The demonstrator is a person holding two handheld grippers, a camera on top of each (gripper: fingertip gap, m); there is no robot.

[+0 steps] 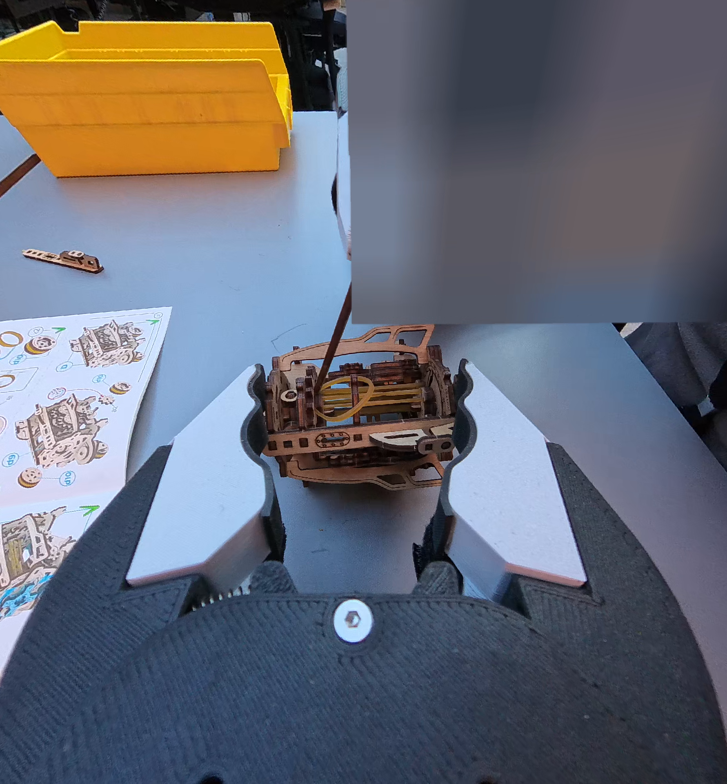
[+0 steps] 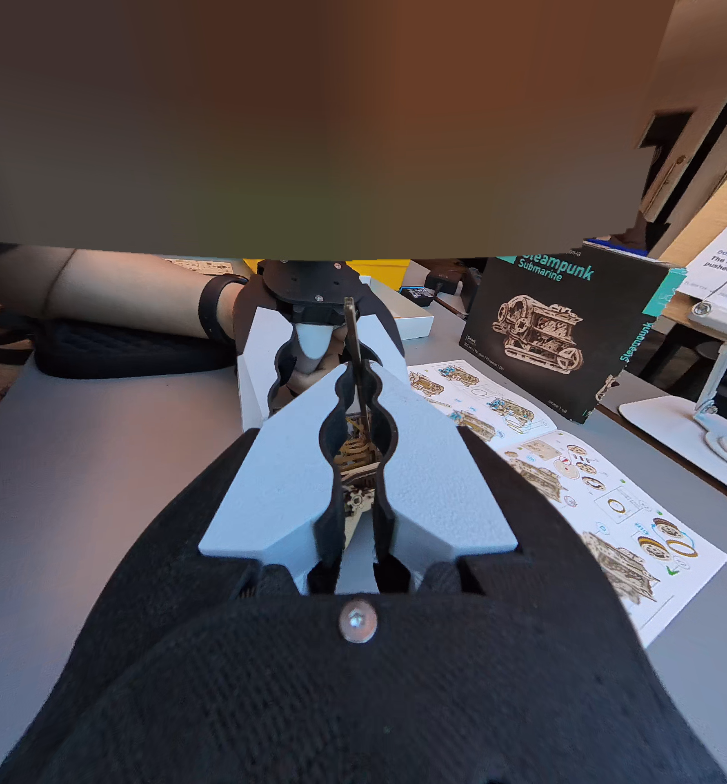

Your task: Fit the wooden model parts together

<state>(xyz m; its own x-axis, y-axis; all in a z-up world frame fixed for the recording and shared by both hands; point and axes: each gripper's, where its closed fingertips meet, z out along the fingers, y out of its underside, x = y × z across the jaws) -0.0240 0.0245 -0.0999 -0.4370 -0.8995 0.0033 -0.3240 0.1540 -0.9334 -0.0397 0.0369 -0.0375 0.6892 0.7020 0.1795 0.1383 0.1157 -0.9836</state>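
Observation:
The wooden model (image 1: 359, 418), a small brown frame with yellow rubber bands (image 1: 344, 399) strung inside, stands on the grey table (image 1: 226, 254). My left gripper (image 1: 359, 407) is shut on it, one finger on each end. A thin dark wooden stick (image 1: 332, 348) slants down from the upper right, its tip among the rubber bands. In the right wrist view my right gripper (image 2: 359, 377) is shut on this stick (image 2: 353, 331), pointing down over the model (image 2: 355, 462), which shows only through the gap between the fingers. The left gripper (image 2: 310, 305) faces it from behind.
A yellow bin (image 1: 141, 106) stands at the far left. A small loose wooden part (image 1: 62, 259) lies on the table. An instruction sheet (image 1: 47, 403) (image 2: 565, 466) lies beside the model. A dark kit box (image 2: 565, 331), a white stand (image 2: 692, 415) and a person's forearm (image 2: 120, 288) are nearby. Tip to tip, the grippers are about 6 cm apart.

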